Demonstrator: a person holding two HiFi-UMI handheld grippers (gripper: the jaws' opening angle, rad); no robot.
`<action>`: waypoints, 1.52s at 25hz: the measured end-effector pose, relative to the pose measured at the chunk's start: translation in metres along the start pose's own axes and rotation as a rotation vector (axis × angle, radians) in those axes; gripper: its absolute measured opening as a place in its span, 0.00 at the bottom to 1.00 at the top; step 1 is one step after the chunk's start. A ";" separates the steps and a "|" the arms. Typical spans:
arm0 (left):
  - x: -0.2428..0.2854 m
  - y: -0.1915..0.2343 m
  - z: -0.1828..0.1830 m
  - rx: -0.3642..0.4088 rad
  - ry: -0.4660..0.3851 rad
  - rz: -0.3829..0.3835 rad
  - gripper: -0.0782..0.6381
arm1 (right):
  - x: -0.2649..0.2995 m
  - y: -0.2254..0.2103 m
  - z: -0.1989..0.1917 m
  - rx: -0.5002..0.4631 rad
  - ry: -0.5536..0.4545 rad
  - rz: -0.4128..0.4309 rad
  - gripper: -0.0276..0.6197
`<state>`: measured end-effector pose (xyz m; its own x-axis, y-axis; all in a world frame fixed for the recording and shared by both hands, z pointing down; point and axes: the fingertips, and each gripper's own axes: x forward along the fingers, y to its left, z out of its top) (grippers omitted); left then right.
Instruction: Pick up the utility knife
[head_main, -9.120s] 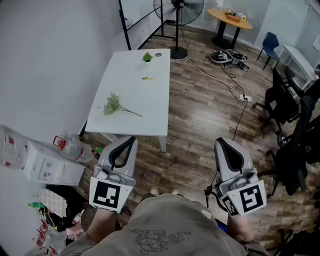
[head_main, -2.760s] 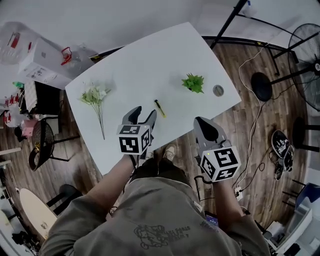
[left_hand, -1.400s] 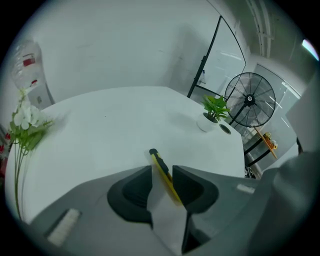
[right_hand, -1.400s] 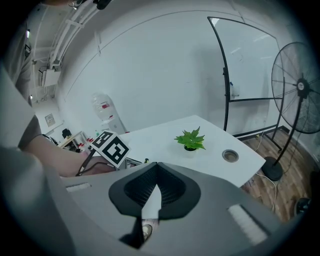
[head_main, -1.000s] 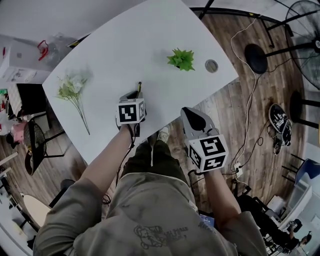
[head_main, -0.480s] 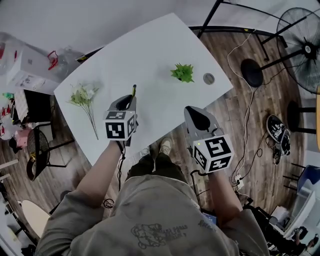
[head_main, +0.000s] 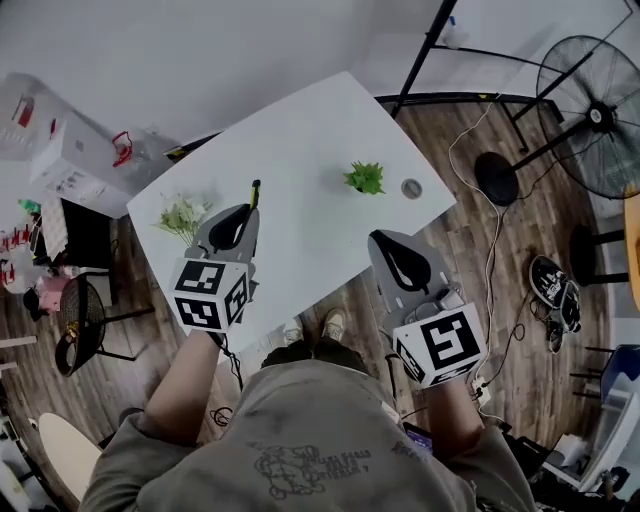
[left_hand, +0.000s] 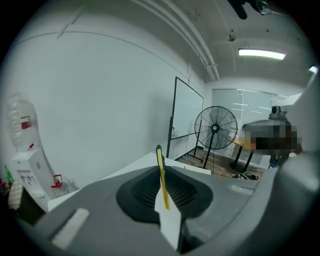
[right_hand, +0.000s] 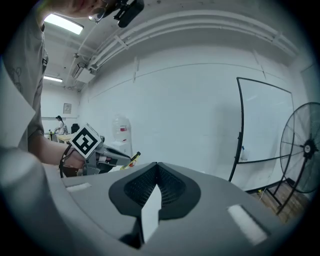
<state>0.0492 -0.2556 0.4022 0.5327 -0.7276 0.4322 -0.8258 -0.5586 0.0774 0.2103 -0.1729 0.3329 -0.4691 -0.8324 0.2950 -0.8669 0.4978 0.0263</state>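
The utility knife (head_main: 254, 190) is slim and yellow with a black tip. It sticks out past the jaws of my left gripper (head_main: 240, 215), which is shut on it and holds it lifted above the white table (head_main: 300, 140). In the left gripper view the knife (left_hand: 160, 170) runs straight up between the closed jaws. The right gripper view shows the knife (right_hand: 133, 157) in the left gripper (right_hand: 122, 159) from the side. My right gripper (head_main: 395, 255) hangs shut with nothing in it past the table's near edge.
On the table lie a white flower sprig (head_main: 180, 215), a small green plant (head_main: 365, 178) and a round grey disc (head_main: 411, 188). A standing fan (head_main: 600, 115) and cables are on the wooden floor at right. A water dispenser (head_main: 75, 160) stands at left.
My left gripper, shut on the knife, has risen off the table and drawn left and toward me. The right gripper has barely moved.
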 end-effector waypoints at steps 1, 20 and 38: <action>-0.007 -0.001 0.009 0.012 -0.020 -0.002 0.15 | -0.005 0.001 0.012 -0.007 -0.029 -0.007 0.09; -0.121 -0.032 0.112 0.173 -0.276 -0.048 0.15 | -0.060 0.024 0.098 -0.009 -0.288 -0.029 0.09; -0.115 -0.023 0.076 0.160 -0.217 -0.042 0.15 | -0.047 0.030 0.076 -0.017 -0.206 -0.017 0.09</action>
<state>0.0206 -0.1889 0.2826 0.6073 -0.7612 0.2277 -0.7717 -0.6333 -0.0589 0.1936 -0.1372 0.2469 -0.4803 -0.8722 0.0927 -0.8729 0.4856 0.0464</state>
